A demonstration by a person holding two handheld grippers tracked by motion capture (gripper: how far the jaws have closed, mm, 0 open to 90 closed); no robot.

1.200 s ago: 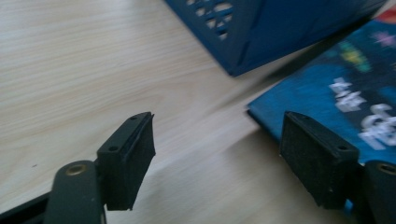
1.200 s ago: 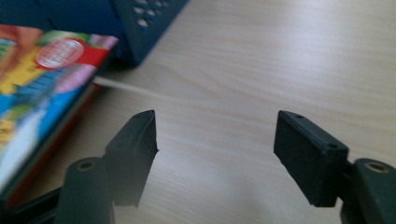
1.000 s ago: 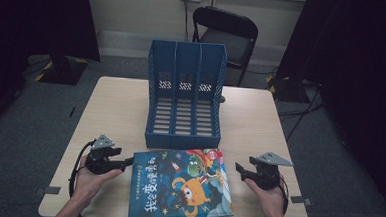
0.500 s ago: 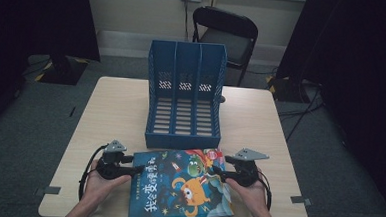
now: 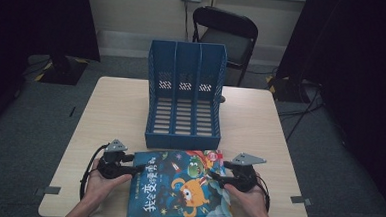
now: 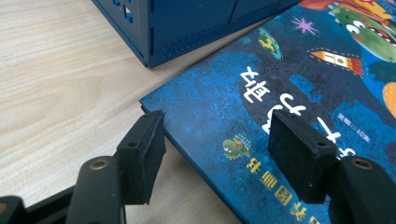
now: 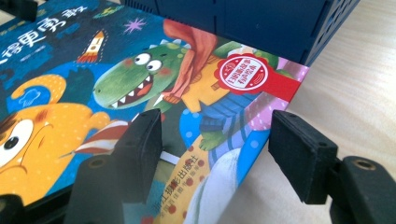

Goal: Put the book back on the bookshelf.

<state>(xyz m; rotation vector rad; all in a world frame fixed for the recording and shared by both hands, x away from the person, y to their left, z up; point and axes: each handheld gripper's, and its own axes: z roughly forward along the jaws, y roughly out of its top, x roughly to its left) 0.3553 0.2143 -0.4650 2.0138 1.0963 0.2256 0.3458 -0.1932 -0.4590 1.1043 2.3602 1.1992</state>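
The picture book (image 5: pixel 179 185) lies flat on the worktop (image 5: pixel 115 114), just in front of the blue file rack (image 5: pixel 185 95). The left gripper (image 5: pixel 127 169) and right gripper (image 5: pixel 217 179) straddle opposite book edges, jaws open; the right jaws have just been opening. Step in hand: positioning for the grasp; next, both jaws should close on the edges before lifting.

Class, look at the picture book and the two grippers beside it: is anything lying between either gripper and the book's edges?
Nothing visible. The left gripper straddles the picture book's left edge, and the right gripper straddles its right edge, both open, with only bare table around.
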